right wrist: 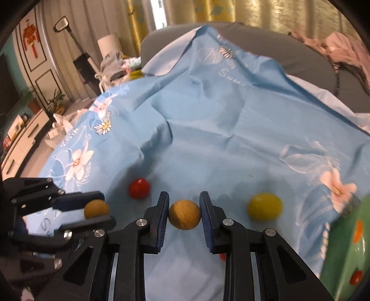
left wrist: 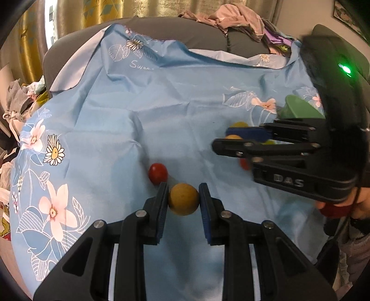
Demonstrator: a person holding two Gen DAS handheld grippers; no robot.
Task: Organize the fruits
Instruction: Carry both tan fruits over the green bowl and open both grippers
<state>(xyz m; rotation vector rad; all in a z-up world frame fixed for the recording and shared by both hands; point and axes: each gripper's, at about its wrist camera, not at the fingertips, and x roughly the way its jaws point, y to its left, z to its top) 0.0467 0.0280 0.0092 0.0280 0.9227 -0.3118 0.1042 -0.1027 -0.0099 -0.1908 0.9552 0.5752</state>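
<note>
The left gripper (left wrist: 183,196) reaches low over the blue floral cloth (left wrist: 143,111), fingers clamped on a tan fruit (left wrist: 183,202). Right of it, the right gripper (right wrist: 184,209), marked "DAS", pinches another tan fruit (right wrist: 184,214). A red fruit (left wrist: 158,173) lies just beyond; the cloth reads "Swee".

Grey sofa (left wrist: 161,30), gold curtains (right wrist: 231,11), clothes pile (left wrist: 231,18).

Creased cloth sheet (left wrist: 161,111), matt brown fruit (left wrist: 183,202)
</note>
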